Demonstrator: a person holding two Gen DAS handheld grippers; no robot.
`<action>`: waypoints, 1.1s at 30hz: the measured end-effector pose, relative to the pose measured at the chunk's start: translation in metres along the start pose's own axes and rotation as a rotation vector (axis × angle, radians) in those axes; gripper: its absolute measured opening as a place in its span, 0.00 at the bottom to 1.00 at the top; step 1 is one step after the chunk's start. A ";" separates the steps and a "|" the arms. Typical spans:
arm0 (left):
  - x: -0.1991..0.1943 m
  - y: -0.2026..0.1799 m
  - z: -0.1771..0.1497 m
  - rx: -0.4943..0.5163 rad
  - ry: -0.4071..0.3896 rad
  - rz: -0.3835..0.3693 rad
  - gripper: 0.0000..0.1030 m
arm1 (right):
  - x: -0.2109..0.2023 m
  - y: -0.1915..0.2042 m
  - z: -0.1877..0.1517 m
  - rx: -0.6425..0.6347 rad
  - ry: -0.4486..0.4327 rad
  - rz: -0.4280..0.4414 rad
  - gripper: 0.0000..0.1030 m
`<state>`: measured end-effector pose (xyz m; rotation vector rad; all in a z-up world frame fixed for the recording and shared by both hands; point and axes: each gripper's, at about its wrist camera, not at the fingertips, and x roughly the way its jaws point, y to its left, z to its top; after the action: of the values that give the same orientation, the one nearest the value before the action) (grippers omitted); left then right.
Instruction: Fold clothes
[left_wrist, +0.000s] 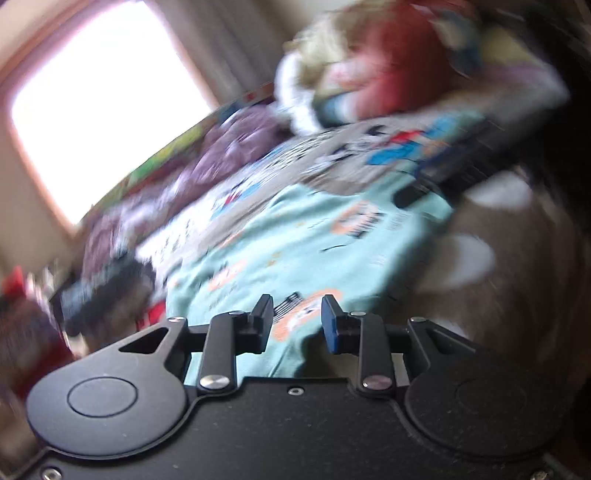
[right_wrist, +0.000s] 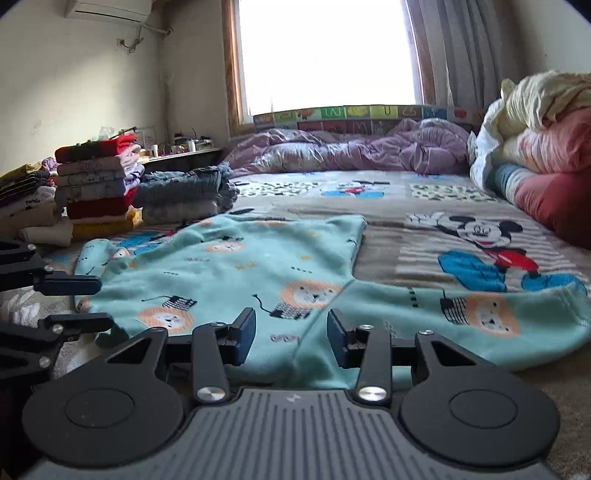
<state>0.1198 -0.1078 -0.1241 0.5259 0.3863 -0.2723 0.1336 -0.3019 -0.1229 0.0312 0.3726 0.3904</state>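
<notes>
the teal lion-print garment (right_wrist: 236, 273) is laid flat on the bed (right_wrist: 388, 229) for folding, with the left gripper (left_wrist: 297, 321) and right gripper (right_wrist: 291, 332) held open and empty at its near edge.

The teal lion-print fleece garment (right_wrist: 236, 266) lies flat on the cartoon-print bedsheet (right_wrist: 424, 236), stacked folded clothes (right_wrist: 96, 184) behind-left

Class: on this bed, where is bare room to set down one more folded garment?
Free: the Mickey Mouse sheet between the teal lion garment and the red bedding roll. Crowded: far left, by the folded clothes stack.
</notes>
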 end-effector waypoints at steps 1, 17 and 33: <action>0.006 0.004 -0.001 -0.042 0.015 0.001 0.27 | 0.003 0.007 0.001 -0.026 -0.010 0.005 0.42; 0.015 0.000 -0.051 -0.125 0.112 -0.093 0.27 | 0.022 0.047 -0.033 -0.173 0.137 -0.038 0.42; -0.023 0.027 -0.054 -0.279 0.006 -0.101 0.39 | 0.004 -0.016 -0.007 0.168 0.061 -0.260 0.48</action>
<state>0.0936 -0.0527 -0.1460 0.2340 0.4494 -0.3089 0.1401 -0.3153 -0.1319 0.1341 0.4626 0.1027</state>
